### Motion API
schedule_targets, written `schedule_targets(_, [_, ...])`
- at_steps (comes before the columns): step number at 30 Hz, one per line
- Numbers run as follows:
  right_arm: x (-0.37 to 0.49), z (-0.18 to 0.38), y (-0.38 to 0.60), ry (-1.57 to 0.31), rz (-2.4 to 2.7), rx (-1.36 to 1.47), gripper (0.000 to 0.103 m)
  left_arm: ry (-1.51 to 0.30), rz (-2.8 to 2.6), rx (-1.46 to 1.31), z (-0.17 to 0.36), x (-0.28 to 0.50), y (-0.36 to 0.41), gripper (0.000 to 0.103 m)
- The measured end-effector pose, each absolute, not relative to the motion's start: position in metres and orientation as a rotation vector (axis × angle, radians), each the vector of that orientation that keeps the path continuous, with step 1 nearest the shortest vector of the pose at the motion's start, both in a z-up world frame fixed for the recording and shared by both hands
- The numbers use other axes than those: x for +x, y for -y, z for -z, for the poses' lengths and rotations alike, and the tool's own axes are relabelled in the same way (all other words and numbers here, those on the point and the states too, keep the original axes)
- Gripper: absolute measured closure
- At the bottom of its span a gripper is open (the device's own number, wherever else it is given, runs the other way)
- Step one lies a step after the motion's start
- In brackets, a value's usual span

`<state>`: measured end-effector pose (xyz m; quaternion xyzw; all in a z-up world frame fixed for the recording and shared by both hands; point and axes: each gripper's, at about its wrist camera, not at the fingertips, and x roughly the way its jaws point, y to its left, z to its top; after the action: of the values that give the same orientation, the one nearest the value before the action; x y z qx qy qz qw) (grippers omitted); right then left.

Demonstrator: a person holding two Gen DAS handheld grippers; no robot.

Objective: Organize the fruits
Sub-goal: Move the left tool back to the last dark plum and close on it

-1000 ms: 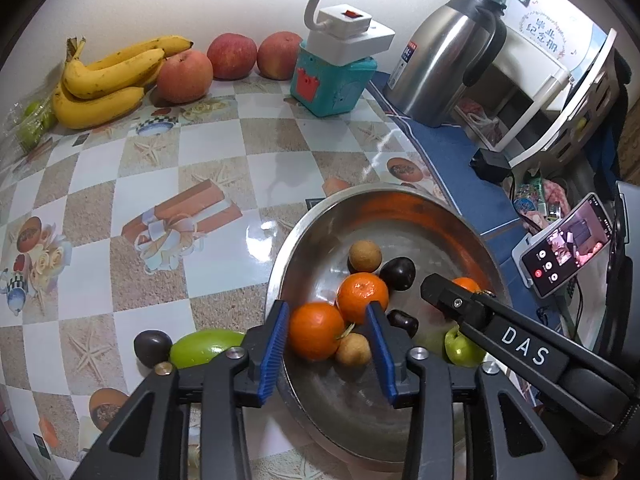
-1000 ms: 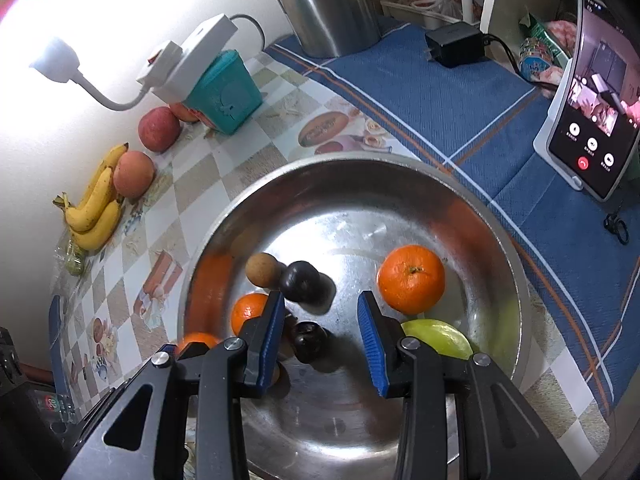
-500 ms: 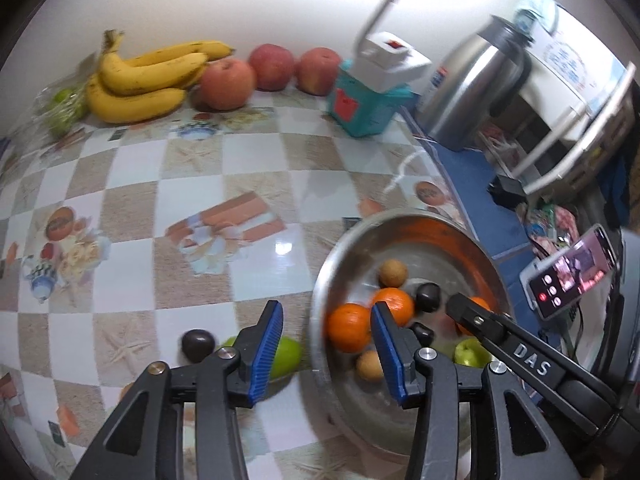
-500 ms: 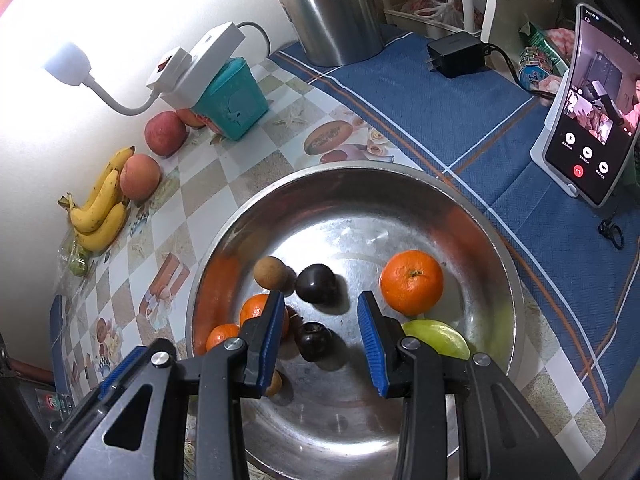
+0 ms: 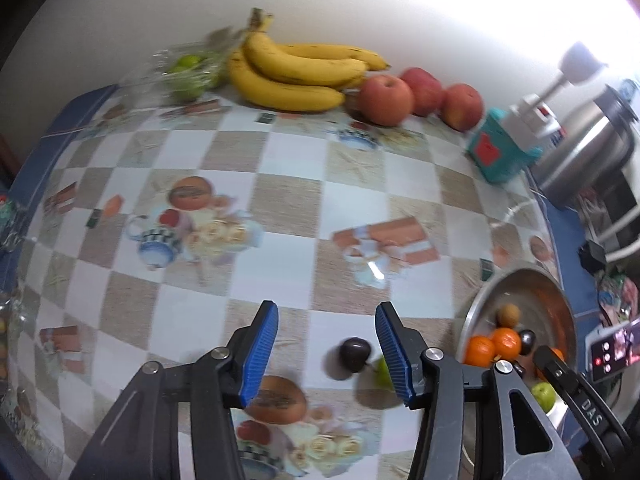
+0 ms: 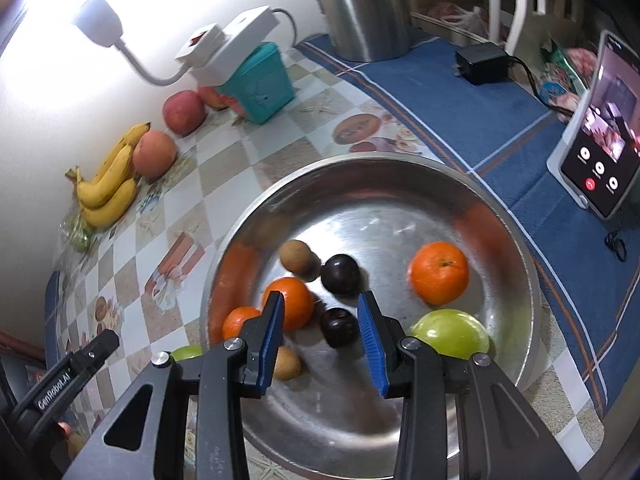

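Note:
My left gripper (image 5: 326,354) is open and empty above the tablecloth. A dark plum (image 5: 354,354) lies between its fingertips, nearer the right one, with a green fruit (image 5: 382,370) partly hidden behind that finger. The steel bowl (image 6: 516,240) holds oranges (image 6: 439,272), dark plums (image 6: 340,274), brown kiwis (image 6: 297,255) and a green fruit (image 6: 450,338). My right gripper (image 6: 320,332) is open and empty over the bowl, with a dark plum (image 6: 338,327) between its fingertips. The bowl also shows in the left wrist view (image 5: 486,292), at the right.
Bananas (image 5: 296,74), three red apples (image 5: 384,98) and bagged green fruit (image 5: 188,74) lie along the far wall. A teal box (image 5: 500,152) with a white power strip and a steel kettle (image 6: 368,4) stand at the back. A phone (image 6: 600,128) stands on the blue cloth.
My left gripper has swung left out of the bowl to the plum on the tablecloth, and its jaws have widened. My right gripper has pulled back slightly and stays open over the bowl.

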<state>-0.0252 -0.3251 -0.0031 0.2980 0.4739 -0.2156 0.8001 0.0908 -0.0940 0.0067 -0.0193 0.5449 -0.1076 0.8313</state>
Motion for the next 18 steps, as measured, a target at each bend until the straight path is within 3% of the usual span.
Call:
schedule_targets(8, [-0.014,0.000,0.304,-1.035,0.418,0.566,0.064,-1.162,0.149,-0.109,-0.007,0.101,0.061,0.041])
schedule_targets(11, [-0.011,0.001,0.298,-1.047,0.410,0.542,0.041,-1.175,0.116,-0.132,-0.003,0.104,0.049,0.027])
schedule_targets(14, [-0.009,0.002,0.293,-1.052,0.405,0.525,0.039,-1.189,0.083,-0.139,0.002,0.107,0.041,0.016])
schedule_targets(17, [-0.007,0.003,0.290,-1.063,0.407,0.507,0.030,-1.193,0.057,-0.128,0.006,0.108,0.038,0.000])
schedule_targets(18, [-0.007,0.004,0.289,-1.067,0.408,0.501,0.026,-1.193,0.051,-0.123,0.007,0.108,0.037,0.000])
